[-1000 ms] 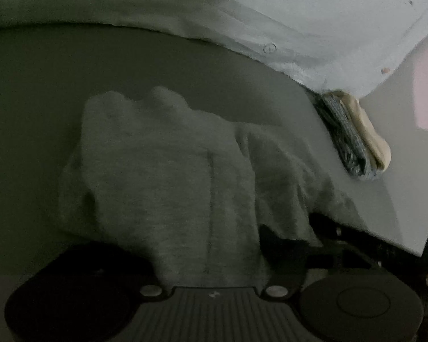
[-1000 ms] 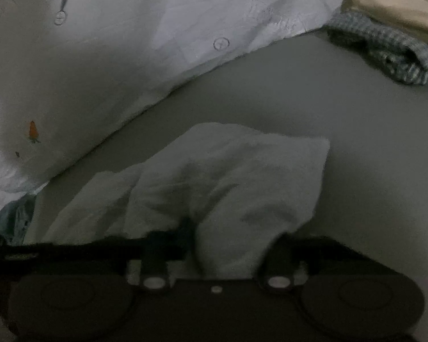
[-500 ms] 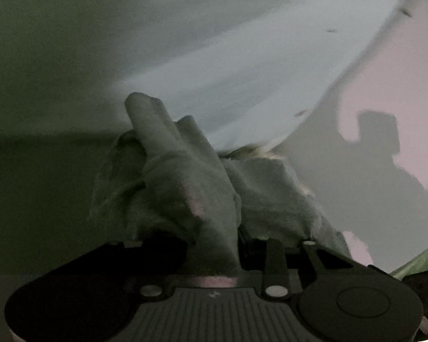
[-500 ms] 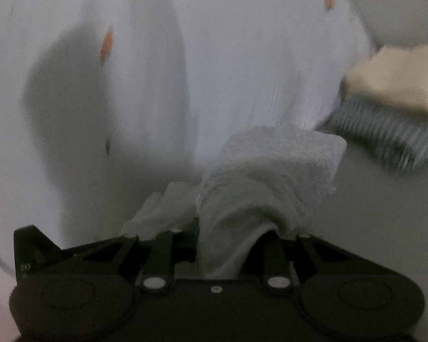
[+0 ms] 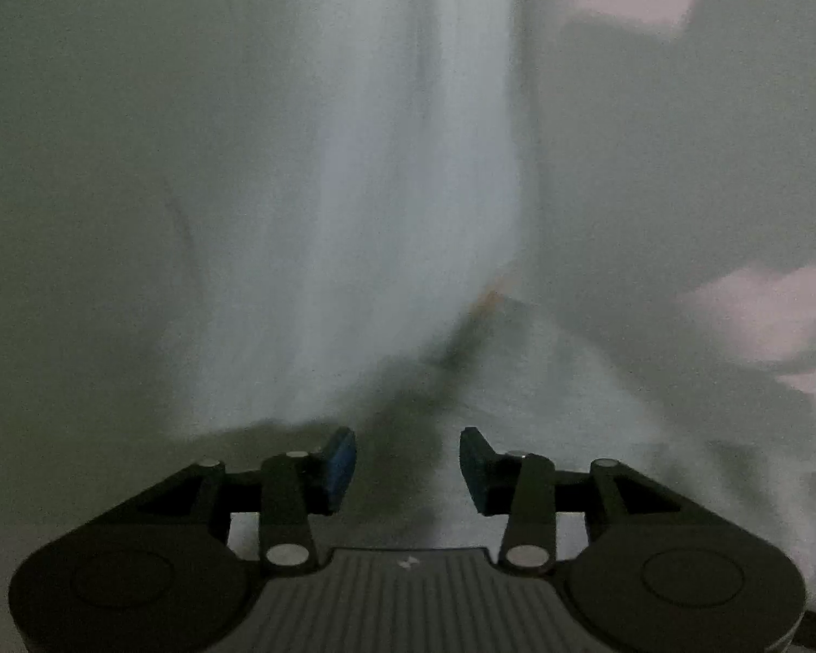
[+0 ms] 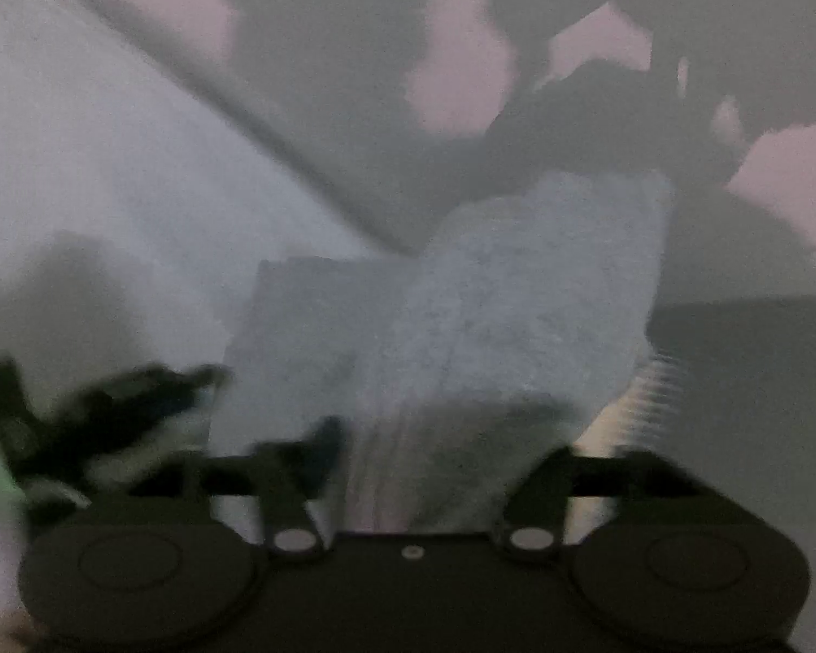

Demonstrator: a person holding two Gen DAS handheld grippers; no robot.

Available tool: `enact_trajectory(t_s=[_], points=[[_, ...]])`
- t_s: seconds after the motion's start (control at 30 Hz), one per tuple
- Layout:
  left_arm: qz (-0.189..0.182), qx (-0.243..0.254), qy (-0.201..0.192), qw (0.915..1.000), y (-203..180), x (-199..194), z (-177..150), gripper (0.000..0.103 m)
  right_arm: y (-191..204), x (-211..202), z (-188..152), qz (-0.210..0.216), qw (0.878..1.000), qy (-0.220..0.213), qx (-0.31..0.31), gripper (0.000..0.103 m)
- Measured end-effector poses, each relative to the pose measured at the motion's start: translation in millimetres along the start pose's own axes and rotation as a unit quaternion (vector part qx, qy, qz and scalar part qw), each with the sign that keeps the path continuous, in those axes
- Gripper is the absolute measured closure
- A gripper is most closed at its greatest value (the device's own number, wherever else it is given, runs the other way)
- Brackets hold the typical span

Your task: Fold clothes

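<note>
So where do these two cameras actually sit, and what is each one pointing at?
Left wrist: mounted on the left gripper, looking forward between its open, empty fingers at blurred white bedding.
Right wrist: mounted on the right gripper, looking forward along its fingers at a grey cloth lying between them, bedding and shadowed wall behind; too blurred to judge the grip.
Shared: the white bedding; the other gripper appears, blurred, at the right view's left edge.
</note>
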State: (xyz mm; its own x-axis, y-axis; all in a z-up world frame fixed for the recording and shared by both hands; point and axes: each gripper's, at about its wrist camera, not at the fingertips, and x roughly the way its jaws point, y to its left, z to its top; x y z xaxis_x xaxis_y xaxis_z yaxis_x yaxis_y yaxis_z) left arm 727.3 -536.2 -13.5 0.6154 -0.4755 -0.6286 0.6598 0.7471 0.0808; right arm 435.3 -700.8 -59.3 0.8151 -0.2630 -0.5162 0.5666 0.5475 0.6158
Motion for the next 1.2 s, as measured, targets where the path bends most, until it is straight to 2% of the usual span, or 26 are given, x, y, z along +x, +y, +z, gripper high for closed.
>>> enact_trajectory(t_s=[0.07,0.13,0.17,0.23,0.33,0.43,0.57,0.63,0.73,0.8,0.87,1.0,1.1,1.2], points=[[0.016,-0.016,0.033,0.9992,1,27,-23,0.058,-21,14,-7,-0.062,0.998,0.015,-0.018,0.03],[0.011,-0.047,0.055,0.9973,7,42,-47,0.054,-35,13,-17,-0.093,0.994,0.027,-0.046,0.023],[-0.002,-0.072,0.056,0.9959,13,39,-60,0.048,-39,10,-22,-0.097,0.993,0.026,-0.058,0.02],[-0.013,-0.107,0.047,0.9931,22,21,-83,0.044,-43,2,-32,-0.093,0.993,0.03,-0.073,0.013],[-0.014,-0.144,0.03,0.989,28,-18,-101,0.033,-36,-11,-41,-0.073,0.992,0.021,-0.097,0.007],[-0.001,-0.184,0.022,0.9826,39,-69,-117,0.029,-11,-20,-43,-0.048,0.987,-0.005,-0.153,0.002],[0.038,-0.21,0.01,0.977,53,-143,-138,0.029,41,-24,-47,-0.011,0.968,-0.039,-0.249,0.001],[0.051,-0.216,-0.003,0.9751,59,-183,-145,0.025,66,-40,-48,0.029,0.964,-0.052,-0.259,0.001],[0.043,-0.22,-0.023,0.9742,70,-252,-155,0.023,101,-70,-56,0.076,0.963,-0.049,-0.256,0.001],[0.065,-0.209,-0.055,0.9742,71,-306,-164,0.023,124,-94,-69,0.105,0.957,-0.038,-0.269,0.001],[0.09,-0.195,-0.091,0.9724,70,-361,-178,0.017,144,-123,-87,0.128,0.949,-0.035,-0.286,0.001],[0.123,-0.208,-0.143,0.9596,68,-470,-231,0.011,170,-183,-135,0.143,0.933,-0.011,-0.329,0.001],[0.202,-0.204,-0.158,0.9448,48,-521,-279,0.005,174,-225,-176,0.163,0.924,0.017,-0.345,0.001],[0.25,-0.192,-0.166,0.9344,28,-566,-318,0.0,173,-268,-215,0.18,0.912,0.046,-0.365,0.001]])
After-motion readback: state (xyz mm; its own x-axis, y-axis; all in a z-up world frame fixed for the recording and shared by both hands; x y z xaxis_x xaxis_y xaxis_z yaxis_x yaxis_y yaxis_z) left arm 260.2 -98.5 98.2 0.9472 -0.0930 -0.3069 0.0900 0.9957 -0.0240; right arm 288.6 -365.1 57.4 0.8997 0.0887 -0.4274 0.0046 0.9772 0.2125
